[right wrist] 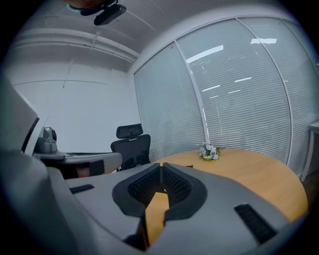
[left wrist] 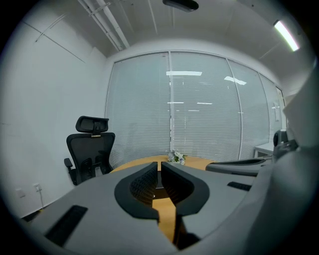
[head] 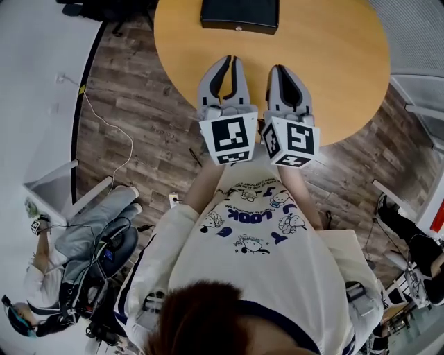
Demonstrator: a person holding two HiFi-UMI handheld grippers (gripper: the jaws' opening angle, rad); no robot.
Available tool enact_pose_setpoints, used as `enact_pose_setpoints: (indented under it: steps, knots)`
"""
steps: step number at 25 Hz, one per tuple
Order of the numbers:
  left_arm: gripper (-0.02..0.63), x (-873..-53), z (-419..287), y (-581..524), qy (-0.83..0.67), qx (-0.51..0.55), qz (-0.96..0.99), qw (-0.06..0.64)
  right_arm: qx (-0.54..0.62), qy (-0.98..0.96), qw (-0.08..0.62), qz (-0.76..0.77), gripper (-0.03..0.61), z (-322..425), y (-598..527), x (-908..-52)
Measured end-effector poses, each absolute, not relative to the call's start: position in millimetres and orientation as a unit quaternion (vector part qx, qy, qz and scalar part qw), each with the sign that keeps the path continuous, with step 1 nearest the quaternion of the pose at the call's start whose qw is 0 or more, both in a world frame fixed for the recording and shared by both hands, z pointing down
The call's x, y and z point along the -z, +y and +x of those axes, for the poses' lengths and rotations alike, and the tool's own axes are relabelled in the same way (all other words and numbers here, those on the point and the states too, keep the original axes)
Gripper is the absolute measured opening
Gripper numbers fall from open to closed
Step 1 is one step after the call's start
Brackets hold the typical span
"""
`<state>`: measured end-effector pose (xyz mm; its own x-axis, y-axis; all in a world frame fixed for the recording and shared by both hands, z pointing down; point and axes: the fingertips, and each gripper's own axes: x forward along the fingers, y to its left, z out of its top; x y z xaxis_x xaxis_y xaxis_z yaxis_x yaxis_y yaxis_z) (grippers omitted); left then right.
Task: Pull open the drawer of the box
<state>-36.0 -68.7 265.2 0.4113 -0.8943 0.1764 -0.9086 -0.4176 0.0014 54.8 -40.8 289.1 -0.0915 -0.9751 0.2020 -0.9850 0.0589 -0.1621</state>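
The box (head: 239, 15) is black, low and rectangular, with a flat, plain top. It lies on the far part of the round wooden tabletop (head: 333, 69), a little left of its middle, and the picture's far edge cuts off its back. Its long front face is turned toward the near side. The drawer (head: 239, 26) sits flush in that face, not pulled out. A small pale knob (head: 239, 28) shows at the middle of the drawer front.
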Motion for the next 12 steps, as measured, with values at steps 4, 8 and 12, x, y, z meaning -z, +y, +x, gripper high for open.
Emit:
enact_pose_setpoints:
  steps: [4,8,12]
  knots:
    - [0.031,-266.1,-36.1,-62.0,-0.537,-0.075,0.839,0.049,-0.105,-0.728,0.028,0.677,0.037,52.6,-38.8,-286.2]
    - [0.031,-272.7,-34.8,-65.8,-0.539,-0.079,0.837,0.054,-0.107,-0.728,0.030,0.677,0.038,56.4,-43.4,-290.9]
    - [0.031,-293.5,-16.8,-104.0,-0.541,-0.101,0.832,0.074,-0.131,-0.726,0.044,0.674,0.038,77.3,-79.6,-314.0]
